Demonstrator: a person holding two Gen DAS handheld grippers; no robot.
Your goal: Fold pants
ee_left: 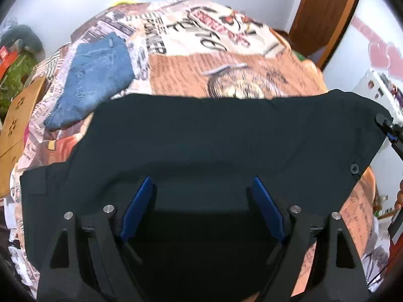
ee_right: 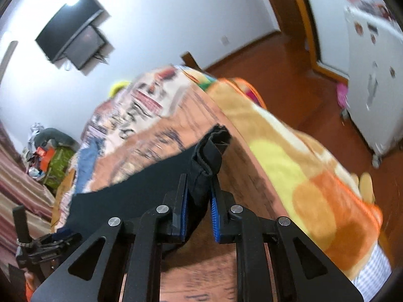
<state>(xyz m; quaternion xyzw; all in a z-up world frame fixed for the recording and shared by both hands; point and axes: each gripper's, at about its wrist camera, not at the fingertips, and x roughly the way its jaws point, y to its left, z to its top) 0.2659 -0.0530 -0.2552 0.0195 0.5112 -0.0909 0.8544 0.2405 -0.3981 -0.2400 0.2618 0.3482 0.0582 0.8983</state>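
The black pants (ee_left: 214,146) lie spread across the bed, folded edge toward the far side. My left gripper (ee_left: 201,188) is open, its blue pads just over the near part of the pants, holding nothing. My right gripper (ee_right: 199,188) is shut on a bunched corner of the black pants (ee_right: 206,156) and holds it lifted off the bed; the cloth stretches left from it. The right gripper also shows in the left wrist view (ee_left: 389,128) at the pants' right corner.
Folded blue jeans (ee_left: 93,75) lie on the patterned bedspread (ee_left: 201,50) at far left. A wooden stool (ee_left: 17,120) stands left of the bed. A white cabinet (ee_right: 372,75) and a door frame (ee_right: 299,20) are to the right; a TV (ee_right: 73,32) hangs on the wall.
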